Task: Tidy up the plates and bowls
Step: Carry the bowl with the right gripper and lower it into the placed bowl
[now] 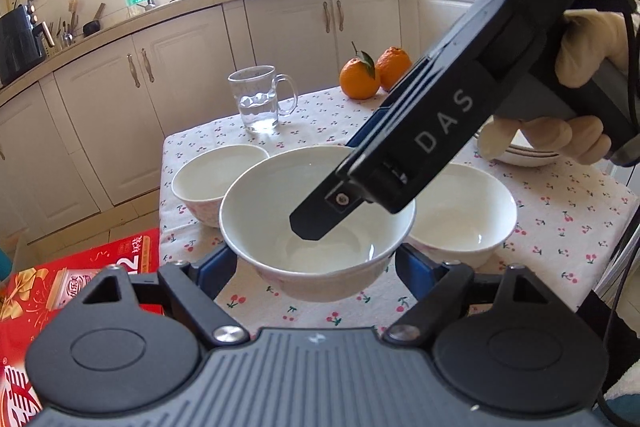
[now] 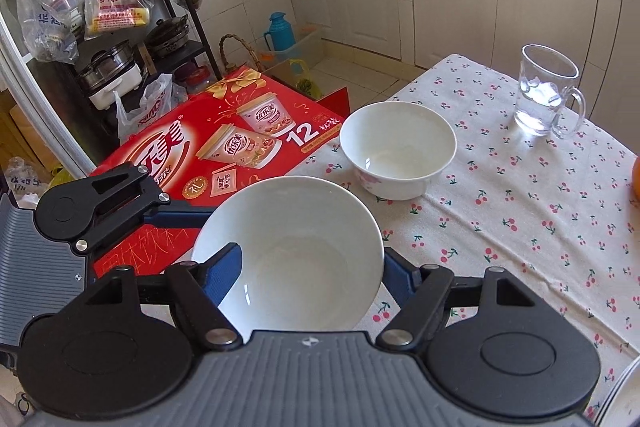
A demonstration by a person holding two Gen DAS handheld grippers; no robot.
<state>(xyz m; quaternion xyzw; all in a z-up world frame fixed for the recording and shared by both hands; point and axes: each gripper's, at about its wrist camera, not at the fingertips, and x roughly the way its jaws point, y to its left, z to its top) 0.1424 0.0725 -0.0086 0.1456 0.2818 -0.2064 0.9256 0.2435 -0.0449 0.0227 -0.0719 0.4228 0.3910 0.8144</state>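
Observation:
A white bowl [image 1: 316,215] is held above the cherry-print tablecloth [image 1: 560,227]. My left gripper [image 1: 316,259] grips its outside from both sides. My right gripper reaches down from the upper right, one finger [image 1: 320,219] inside the bowl. In the right wrist view the same bowl [image 2: 296,247] is tilted, and the right gripper [image 2: 308,267] is shut on its rim, left finger [image 2: 224,267] inside. A second white bowl [image 1: 218,179] [image 2: 398,147] stands behind on the left. A third bowl [image 1: 460,215] stands on the right. Stacked plates [image 1: 528,155] lie at the far right.
A glass mug [image 1: 260,99] [image 2: 546,91] with some water stands at the table's back. Two oranges [image 1: 376,73] sit at the far edge. A red gift box [image 2: 224,147] [image 1: 80,267] lies off the table's left side. Kitchen cabinets [image 1: 280,27] run behind.

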